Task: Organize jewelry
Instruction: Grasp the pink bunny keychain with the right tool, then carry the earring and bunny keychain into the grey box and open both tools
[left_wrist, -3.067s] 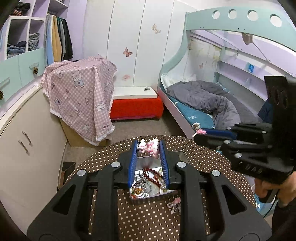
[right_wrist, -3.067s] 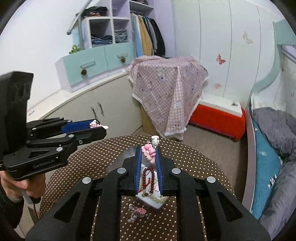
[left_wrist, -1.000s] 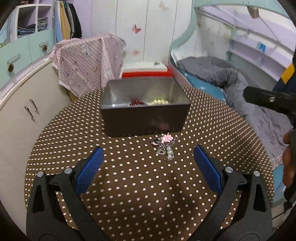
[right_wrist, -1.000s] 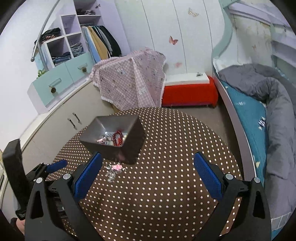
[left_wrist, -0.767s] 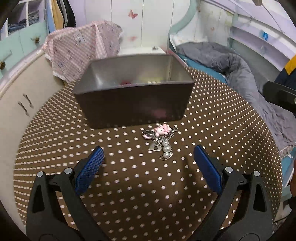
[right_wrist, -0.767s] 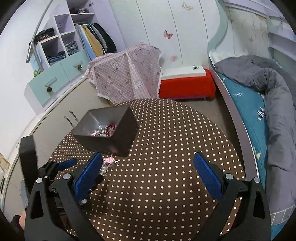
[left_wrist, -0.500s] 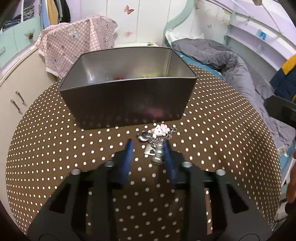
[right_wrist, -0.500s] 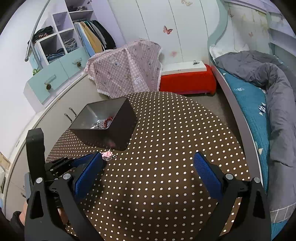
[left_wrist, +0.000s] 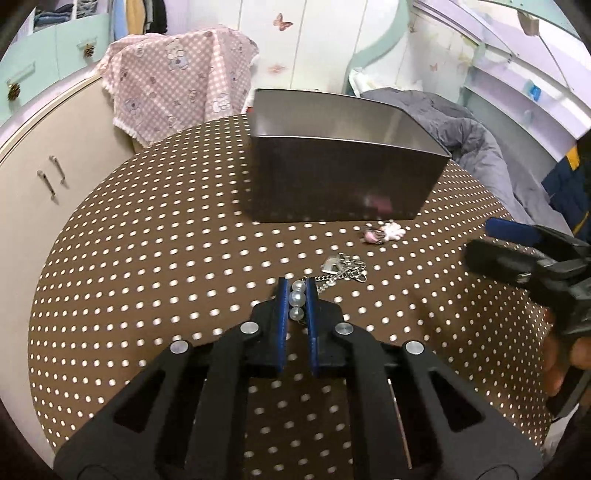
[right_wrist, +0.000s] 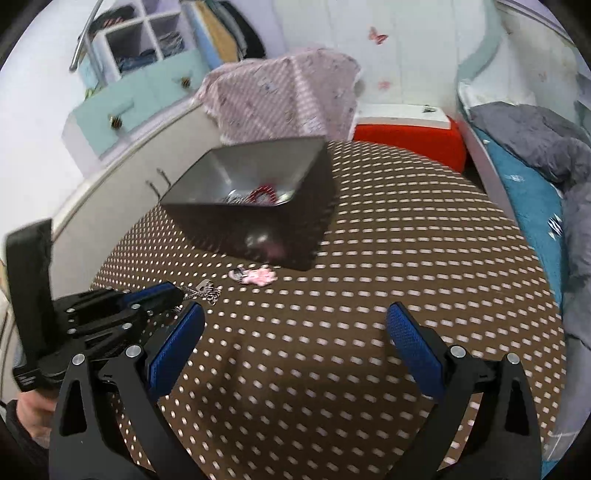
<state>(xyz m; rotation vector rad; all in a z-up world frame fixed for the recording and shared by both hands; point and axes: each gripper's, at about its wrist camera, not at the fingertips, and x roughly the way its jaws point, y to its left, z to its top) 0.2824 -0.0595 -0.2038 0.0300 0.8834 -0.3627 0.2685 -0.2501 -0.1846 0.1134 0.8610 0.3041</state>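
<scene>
My left gripper (left_wrist: 296, 295) is shut on the pearl beads (left_wrist: 297, 302) of a silver chain (left_wrist: 341, 271) that trails on the dotted tablecloth (left_wrist: 166, 258). A pink charm (left_wrist: 384, 233) lies apart from it, just in front of the dark metal box (left_wrist: 343, 177). In the right wrist view the same box (right_wrist: 258, 206) holds red beads (right_wrist: 264, 192) and other jewelry, the pink charm (right_wrist: 258, 276) lies before it, and the left gripper (right_wrist: 170, 293) pinches the chain (right_wrist: 207, 291). My right gripper (right_wrist: 295, 328) stands open over bare cloth, nothing between its fingers.
The round table's edge (right_wrist: 517, 236) drops off toward a bed with a grey duvet (right_wrist: 535, 136) on the right. A cabinet (left_wrist: 29, 177) and a pink checked cloth (left_wrist: 173, 88) stand behind the table. A red bench (right_wrist: 406, 136) sits beyond.
My left gripper has closed from wide open onto the pearl end of the chain and pulled it away from the pink charm. The right gripper has dropped closer to the table, still open.
</scene>
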